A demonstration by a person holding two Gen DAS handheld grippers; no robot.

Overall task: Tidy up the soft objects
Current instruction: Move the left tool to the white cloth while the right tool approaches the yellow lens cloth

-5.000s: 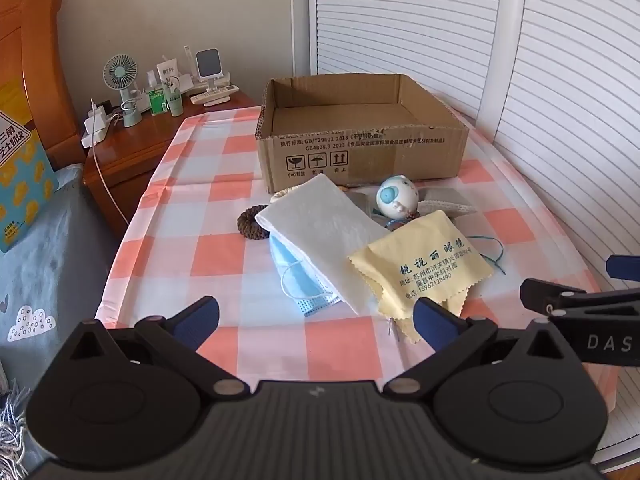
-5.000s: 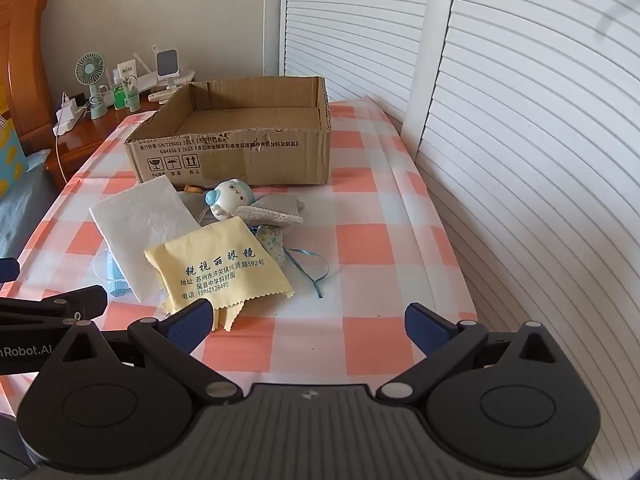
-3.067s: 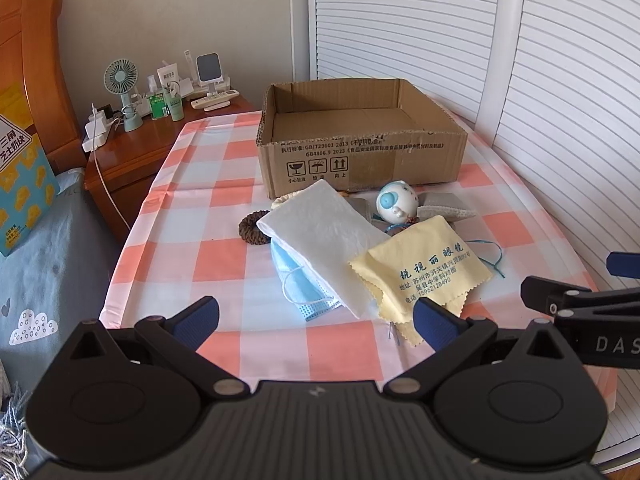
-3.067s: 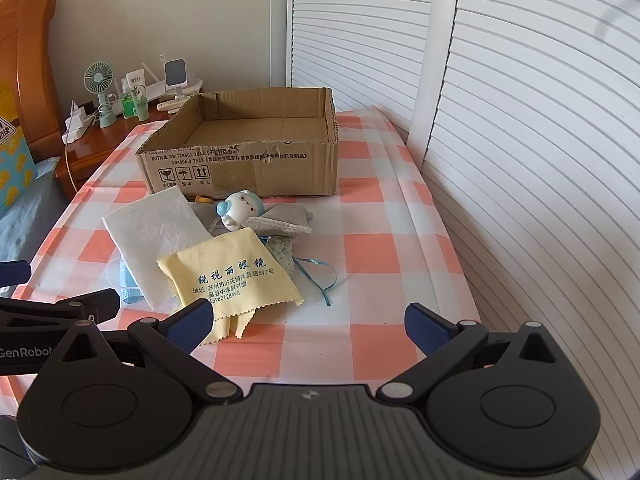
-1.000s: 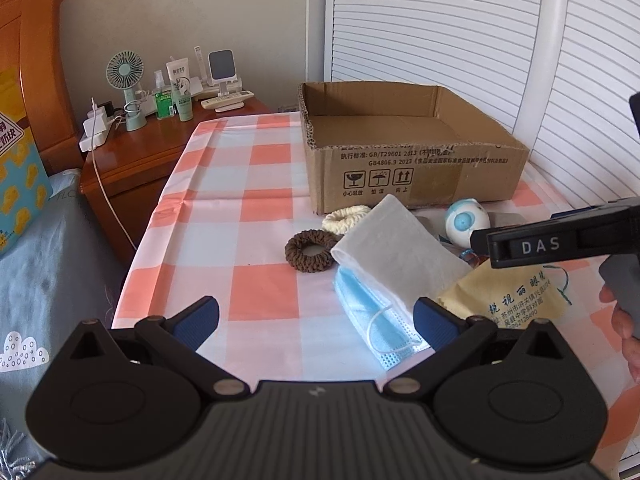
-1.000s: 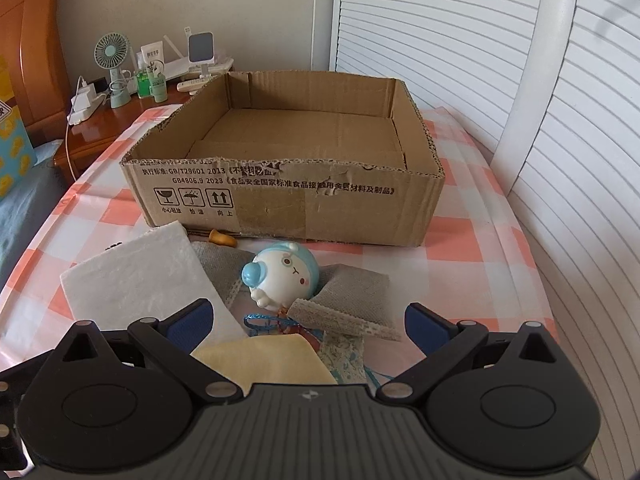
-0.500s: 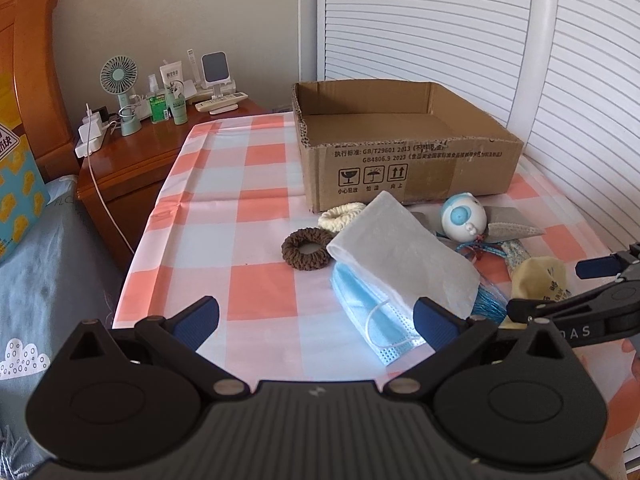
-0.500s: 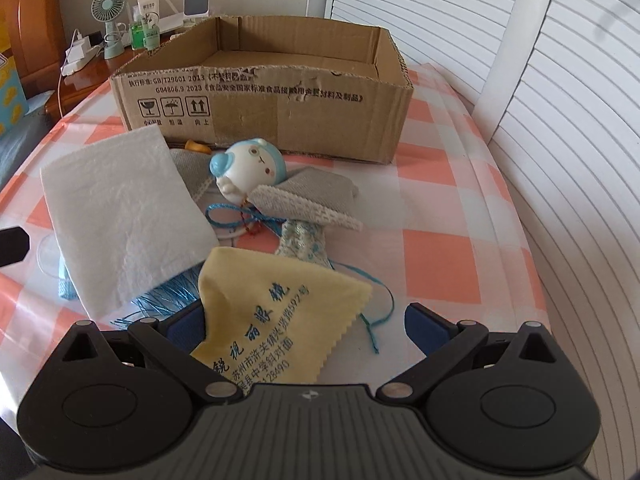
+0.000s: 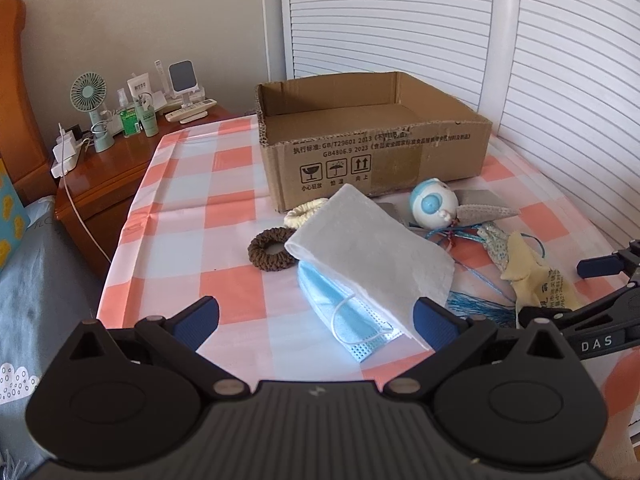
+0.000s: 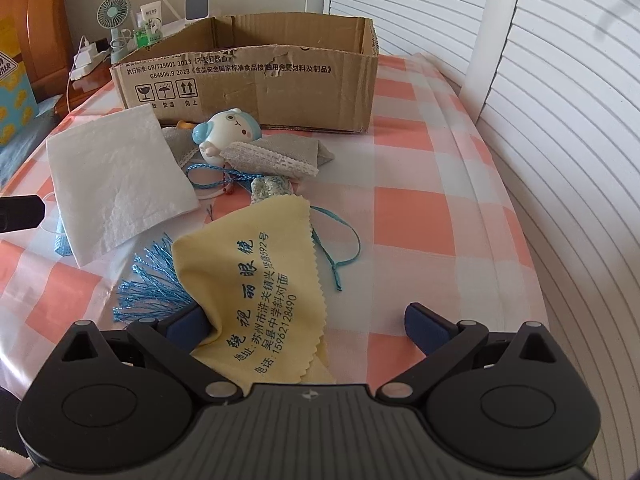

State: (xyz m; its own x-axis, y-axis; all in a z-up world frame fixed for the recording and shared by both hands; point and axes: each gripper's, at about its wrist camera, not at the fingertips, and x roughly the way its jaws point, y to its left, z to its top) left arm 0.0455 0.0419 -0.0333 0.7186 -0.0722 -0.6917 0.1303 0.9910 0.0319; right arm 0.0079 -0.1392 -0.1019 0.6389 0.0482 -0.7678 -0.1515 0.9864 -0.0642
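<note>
A pile of soft things lies on the checked tablecloth in front of an open cardboard box (image 9: 372,152) (image 10: 248,80). My right gripper (image 10: 308,325) is open and low over a yellow lens cloth (image 10: 256,280) (image 9: 536,276), which lies between its fingers and touches the left one. A blue tassel (image 10: 152,284) shows beside the cloth. My left gripper (image 9: 316,318) is open and empty, just short of a blue face mask (image 9: 352,320) that lies under a white cloth (image 9: 368,256) (image 10: 116,188). A brown scrunchie (image 9: 272,250), a cream scrunchie (image 9: 304,210) and a small doll (image 9: 434,205) (image 10: 232,130) lie nearer the box.
A grey lace pouch (image 10: 280,156) and blue cord (image 10: 336,248) lie by the doll. A wooden nightstand (image 9: 100,168) with a fan and bottles stands at the far left. Slatted white doors (image 9: 560,60) run along the right. The table edge drops to bedding on the left.
My right gripper has dropped closer over the yellow cloth, which has bunched and slid, uncovering the blue tassel. The left gripper has shifted a little nearer the mask.
</note>
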